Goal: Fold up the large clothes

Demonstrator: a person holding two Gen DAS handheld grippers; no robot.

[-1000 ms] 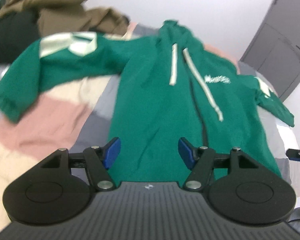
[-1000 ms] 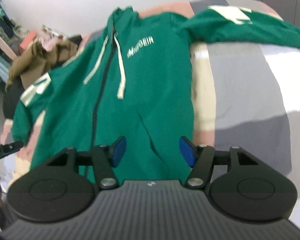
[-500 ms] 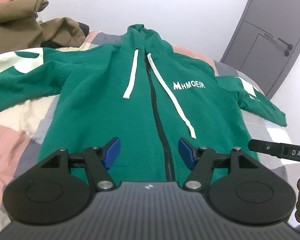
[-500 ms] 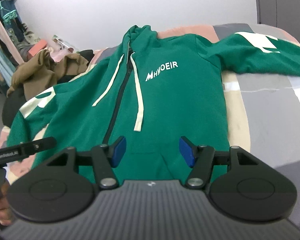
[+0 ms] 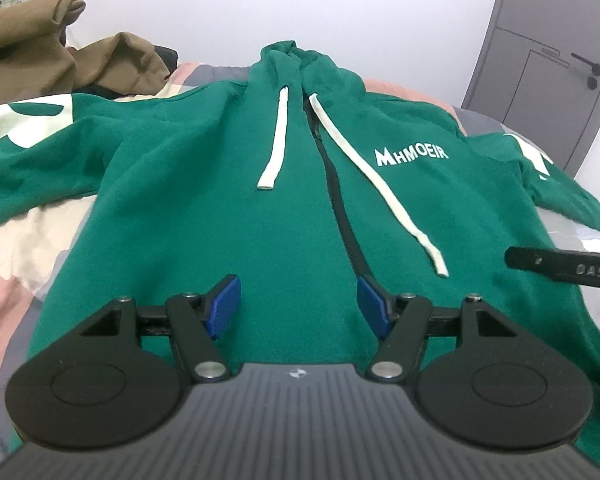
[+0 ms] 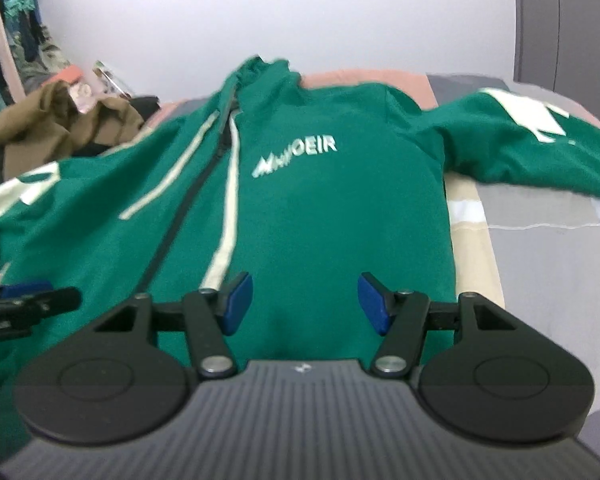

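Note:
A green zip hoodie (image 5: 204, 208) with white drawstrings and white chest lettering lies flat, front up, on a bed, sleeves spread to both sides. It also shows in the right wrist view (image 6: 332, 216). My left gripper (image 5: 298, 306) is open and empty, low over the hoodie's lower left front near the zip. My right gripper (image 6: 306, 304) is open and empty, low over the lower right front. The hem is hidden under both grippers.
The bed has a patchwork cover (image 5: 24, 236) in pink, cream and grey. A pile of brown and dark clothes (image 5: 40, 60) lies at the far left by the wall. A grey door (image 5: 548, 56) stands at the right. Hanging clothes (image 6: 4, 40) are at the far left.
Both grippers have dropped lower and closer to the hoodie's lower front, and the views have swung to face it squarely. Both stay open.

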